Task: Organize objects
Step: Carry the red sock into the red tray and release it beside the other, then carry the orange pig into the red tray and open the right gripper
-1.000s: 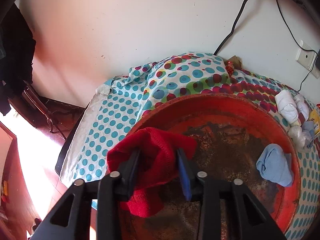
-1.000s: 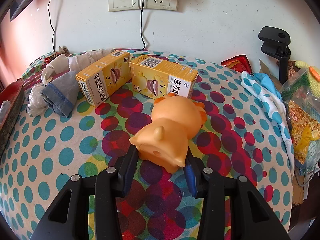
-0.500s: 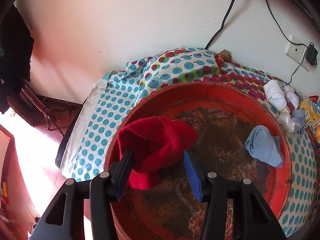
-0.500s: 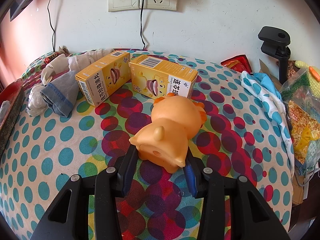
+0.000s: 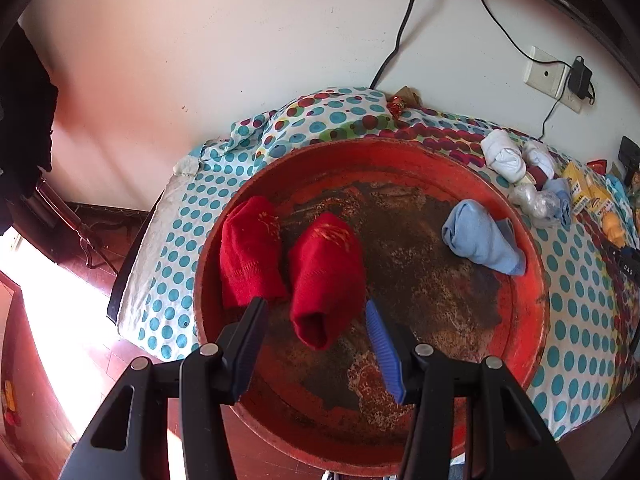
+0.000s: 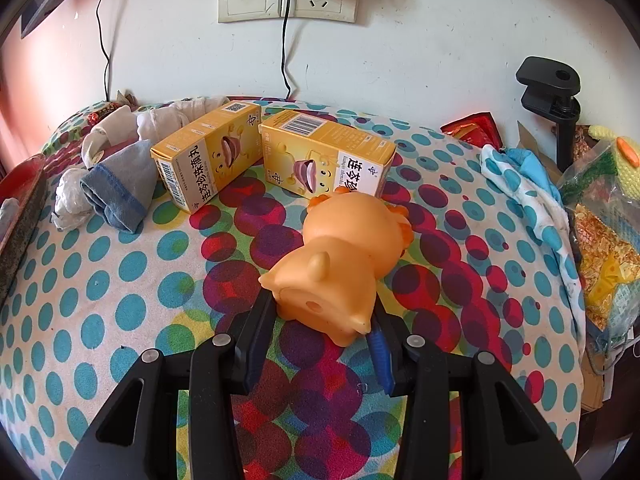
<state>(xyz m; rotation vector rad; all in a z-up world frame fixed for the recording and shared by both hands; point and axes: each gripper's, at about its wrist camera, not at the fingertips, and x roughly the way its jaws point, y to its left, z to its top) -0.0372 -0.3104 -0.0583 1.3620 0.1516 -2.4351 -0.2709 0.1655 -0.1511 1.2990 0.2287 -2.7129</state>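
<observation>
We have let go of the red knitted cloth (image 5: 326, 276): our left gripper (image 5: 316, 320), clamped on it a second ago, now stands with its jaws spread and drawn back above it. The cloth lies unfolded into two lobes on the floor of the round red rusty tray (image 5: 532, 320), more of which has come into view.

bare tray (image 5: 420, 280) middle between red socks (image 5: 326, 276), blue sock (image 5: 480, 236)
</observation>
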